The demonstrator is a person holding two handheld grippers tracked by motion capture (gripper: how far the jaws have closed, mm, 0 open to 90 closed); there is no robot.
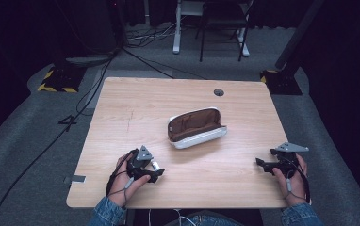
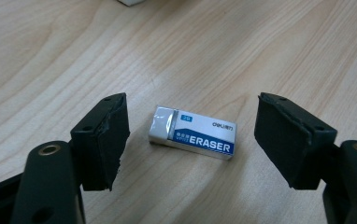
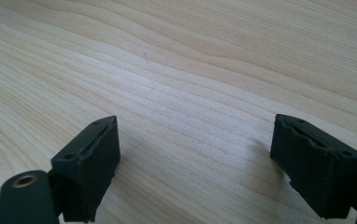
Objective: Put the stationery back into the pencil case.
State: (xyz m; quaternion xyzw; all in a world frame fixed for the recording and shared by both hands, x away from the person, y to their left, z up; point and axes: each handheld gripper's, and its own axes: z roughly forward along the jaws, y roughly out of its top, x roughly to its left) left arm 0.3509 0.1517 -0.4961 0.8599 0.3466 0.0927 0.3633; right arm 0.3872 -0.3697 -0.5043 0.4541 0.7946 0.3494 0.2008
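A white eraser (image 2: 193, 132) with a blue label reading ERASER lies flat on the wooden table (image 2: 260, 51), between the wide-apart jaws of my left gripper (image 2: 193, 140), untouched by either pad. From above, the left gripper (image 1: 151, 168) sits near the table's front left with the eraser (image 1: 156, 165) at its tips. A pencil case (image 1: 195, 127), white outside and brown inside, lies unzipped at the table's middle. My right gripper (image 1: 265, 165) hovers open over bare wood at the front right, and the right gripper view (image 3: 195, 154) has nothing between its jaws.
A round cable hole (image 1: 218, 92) sits near the table's far edge. Beyond the table stand a chair and desk legs (image 1: 223, 28) on grey carpet, with cables trailing on the floor at left. The person's hands and denim sleeves enter from the bottom.
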